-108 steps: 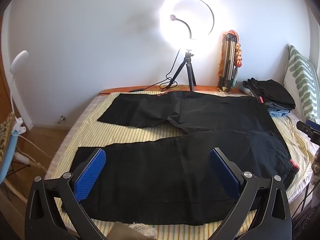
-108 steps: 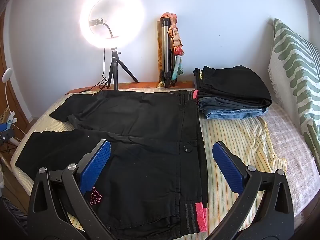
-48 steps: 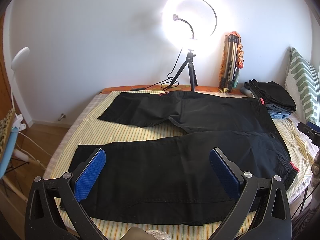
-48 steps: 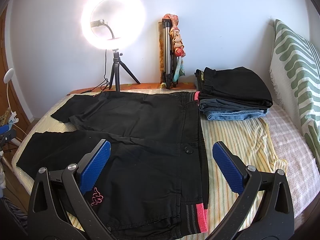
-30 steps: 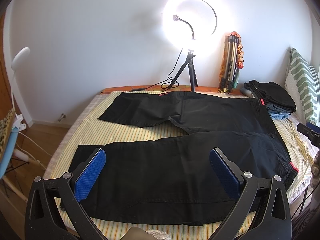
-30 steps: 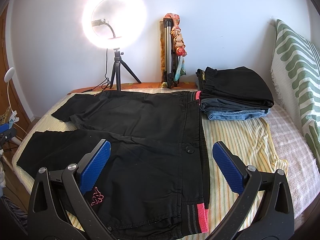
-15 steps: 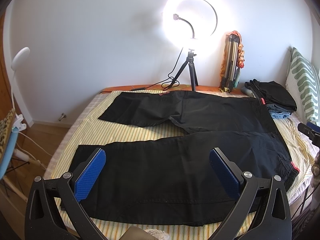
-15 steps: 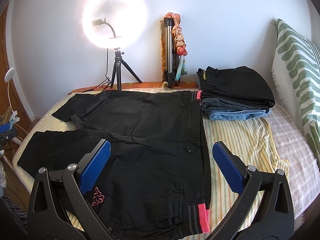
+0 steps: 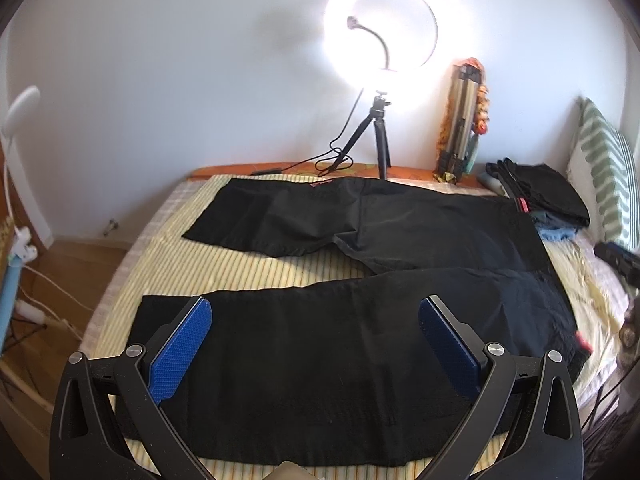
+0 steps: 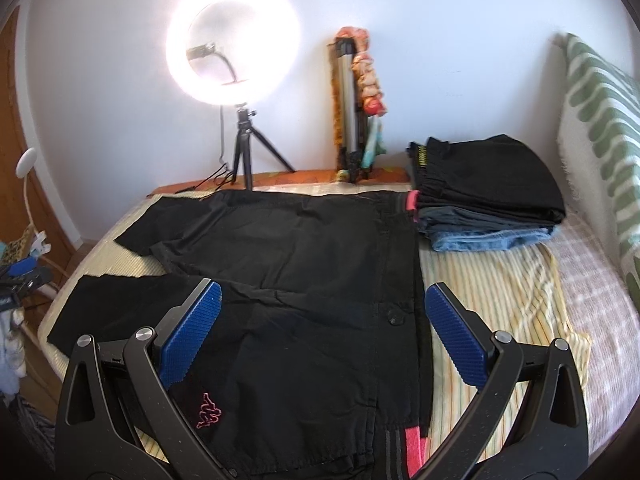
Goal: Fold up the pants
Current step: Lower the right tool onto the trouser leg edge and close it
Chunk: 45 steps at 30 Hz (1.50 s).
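Black pants lie spread flat on the striped bedsheet, legs apart in a V and pointing left, waist to the right. The waistband shows a pink strip and a pink logo sits near the front pocket. My left gripper hovers open above the near leg, blue pads wide apart, nothing between them. Over the waist end, my right gripper is open and holds nothing; the pants fill most of that view.
A stack of folded clothes sits at the far right of the bed beside a green patterned pillow. A lit ring light on a tripod and a folded tripod stand at the wall. Wooden floor lies left of the bed.
Both grippers stay open and nearly still above the pants; the views have only drifted slightly. The pants have not moved.
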Available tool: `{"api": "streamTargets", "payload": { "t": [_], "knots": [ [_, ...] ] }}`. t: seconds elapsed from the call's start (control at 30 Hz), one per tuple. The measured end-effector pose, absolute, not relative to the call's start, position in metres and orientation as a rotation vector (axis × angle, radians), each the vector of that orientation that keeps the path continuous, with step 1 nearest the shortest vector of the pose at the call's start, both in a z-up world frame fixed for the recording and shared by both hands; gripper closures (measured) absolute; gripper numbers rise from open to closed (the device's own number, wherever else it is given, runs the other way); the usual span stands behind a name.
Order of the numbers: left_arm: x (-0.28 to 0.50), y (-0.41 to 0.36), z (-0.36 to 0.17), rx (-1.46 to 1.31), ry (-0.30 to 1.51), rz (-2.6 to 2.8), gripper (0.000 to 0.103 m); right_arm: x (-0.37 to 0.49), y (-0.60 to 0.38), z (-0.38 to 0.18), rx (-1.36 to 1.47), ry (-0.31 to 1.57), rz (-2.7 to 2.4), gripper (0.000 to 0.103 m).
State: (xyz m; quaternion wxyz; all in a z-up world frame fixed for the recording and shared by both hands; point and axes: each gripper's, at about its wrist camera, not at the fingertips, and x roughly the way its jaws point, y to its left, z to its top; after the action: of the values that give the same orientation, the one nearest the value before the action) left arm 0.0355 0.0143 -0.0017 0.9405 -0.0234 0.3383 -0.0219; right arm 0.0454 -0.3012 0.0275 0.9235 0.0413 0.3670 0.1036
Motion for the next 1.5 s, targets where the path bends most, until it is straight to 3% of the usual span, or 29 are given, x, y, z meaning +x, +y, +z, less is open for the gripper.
{"api": "streamTargets", "payload": {
  "t": [0.33,0.6,0.83,0.9,0.97,1.4,1.5],
  "knots": [
    [0.092,0.035,-0.002,-0.088,0.724,-0.023,0.002,0.092,-0.285,0.028,0.094,0.778,0.332,0.0],
    [0.135,0.049,-0.009,-0.144,0.745,-0.019,0.016,0.191,-0.26,0.014,0.019,0.84,0.449,0.0],
    [0.159,0.057,-0.028,-0.176,0.792,-0.021,0.02,0.281,-0.214,-0.02,-0.219,0.946,0.578,0.0],
    [0.165,0.059,-0.031,-0.189,0.802,-0.024,0.024,0.299,-0.199,-0.033,-0.283,0.96,0.62,0.003],
    [0.172,0.057,-0.035,-0.186,0.811,-0.023,0.026,0.322,-0.182,-0.049,-0.327,0.991,0.65,0.012],
    [0.202,0.057,-0.055,-0.211,0.854,-0.032,0.035,0.408,-0.153,-0.145,-0.372,1.165,0.732,0.018],
    [0.203,0.059,-0.055,-0.217,0.849,-0.026,0.035,0.408,-0.153,-0.153,-0.35,1.194,0.76,0.029]
  ]
}}
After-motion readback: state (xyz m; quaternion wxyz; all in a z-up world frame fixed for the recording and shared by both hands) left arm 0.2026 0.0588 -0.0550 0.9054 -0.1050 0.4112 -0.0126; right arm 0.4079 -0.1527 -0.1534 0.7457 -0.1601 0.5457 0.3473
